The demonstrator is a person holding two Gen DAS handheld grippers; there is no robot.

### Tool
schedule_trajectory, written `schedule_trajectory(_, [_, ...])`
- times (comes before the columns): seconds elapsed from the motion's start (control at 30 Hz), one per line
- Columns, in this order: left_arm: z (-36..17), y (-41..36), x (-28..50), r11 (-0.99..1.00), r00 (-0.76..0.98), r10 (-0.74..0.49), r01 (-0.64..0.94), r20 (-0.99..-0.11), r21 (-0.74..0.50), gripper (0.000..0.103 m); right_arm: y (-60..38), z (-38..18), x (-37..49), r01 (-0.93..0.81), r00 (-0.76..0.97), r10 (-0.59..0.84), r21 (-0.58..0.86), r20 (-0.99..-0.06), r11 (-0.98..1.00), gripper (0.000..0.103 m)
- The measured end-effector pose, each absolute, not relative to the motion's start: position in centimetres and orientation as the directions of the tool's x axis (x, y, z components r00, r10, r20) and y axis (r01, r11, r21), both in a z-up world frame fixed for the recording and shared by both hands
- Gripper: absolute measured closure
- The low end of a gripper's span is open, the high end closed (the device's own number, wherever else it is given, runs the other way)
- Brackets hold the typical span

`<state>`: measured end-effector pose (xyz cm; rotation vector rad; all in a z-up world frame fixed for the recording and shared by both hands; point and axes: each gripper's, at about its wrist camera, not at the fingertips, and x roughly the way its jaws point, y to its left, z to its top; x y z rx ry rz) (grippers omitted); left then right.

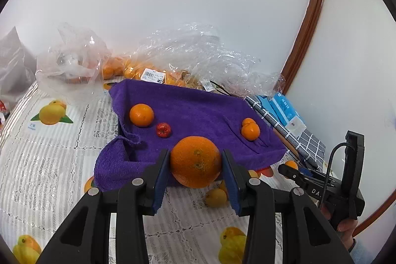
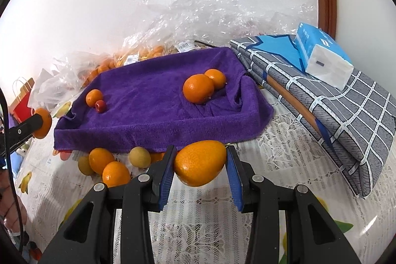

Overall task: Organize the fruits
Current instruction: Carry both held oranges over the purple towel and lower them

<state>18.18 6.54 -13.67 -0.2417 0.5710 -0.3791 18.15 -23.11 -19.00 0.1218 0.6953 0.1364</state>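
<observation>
Tablecloth (image 1: 61,152) below; orange (image 1: 195,161) between pads (image 1: 162,180)

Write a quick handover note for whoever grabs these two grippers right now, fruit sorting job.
Left gripper: shut on a round orange, held near the front edge of the purple towel tray.
Right gripper: shut on an oval orange, also just in front of the tray.
Done: four fruits lie on the towel, an orange beside a small red fruit at one end, two oranges touching at the other.
Left: place both held fruits, then the loose ones on the table; more sit in plastic bags behind.
</observation>
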Motion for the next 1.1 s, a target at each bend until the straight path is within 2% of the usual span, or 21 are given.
schedule_trajectory(0.13, [-13.6, 6.6, 18.0, 0.908, 0.784, -0.403, 0.277, -0.473, -0.315, 0.063, -23.3, -19.0, 18.1, -0.081, 0.762, 0.17, 0.169, -0.625, 0.982, 0.063])
schedule_trajectory(0.3, [-12.8, 6.8, 17.7, 0.938, 0.82, -0.327, 0.22, -0.47, -0.268, 0.063, -23.6, -18.9, 17.9, -0.086, 0.739, 0.204, 0.211, -0.643, 0.974, 0.063])
schedule_trajectory(0.43, [-11.6, 6.4, 18.1, 0.933, 0.811, -0.336, 0.219, -0.478, -0.284, 0.063, -22.9, -16.3, 17.2, -0.116, 0.767, 0.186, 0.152, -0.614, 0.981, 0.063])
schedule_trajectory(0.53, [-9.9, 5.1, 18.8, 0.952, 0.826, -0.293, 0.205, -0.481, -0.228, 0.063, -22.3, -14.5, 17.7, -0.135, 0.784, 0.19, 0.136, -0.59, 0.981, 0.063])
schedule_trajectory(0.67, [-8.2, 4.4, 20.4, 0.947, 0.831, -0.304, 0.209, -0.466, -0.244, 0.063, -21.3, -12.5, 19.3, -0.141, 0.806, 0.176, 0.105, -0.565, 0.984, 0.063])
schedule_trajectory(0.77, [-8.0, 3.8, 21.7, 0.961, 0.855, -0.26, 0.181, -0.448, -0.211, 0.063, -20.5, -11.8, 21.6, -0.148, 0.81, 0.189, 0.117, -0.556, 0.982, 0.063])
schedule_trajectory(0.87, [-9.2, 3.8, 23.1, 0.97, 0.867, -0.217, 0.141, -0.449, -0.196, 0.063, -20.1, -12.1, 23.7, -0.142, 0.799, 0.204, 0.151, -0.566, 0.978, 0.063])
schedule_trajectory(1.0, [-11.6, 4.2, 24.4, 0.966, 0.842, -0.233, 0.144, -0.487, -0.213, 0.063, -20.2, -13.9, 25.0, -0.136, 0.789, 0.216, 0.179, -0.575, 0.974, 0.063])
schedule_trajectory(1.1, [-12.4, 4.3, 24.6, 0.973, 0.843, -0.209, 0.131, -0.496, -0.188, 0.063, -20.8, -16.1, 25.9, -0.132, 0.744, 0.226, 0.192, -0.629, 0.972, 0.063])
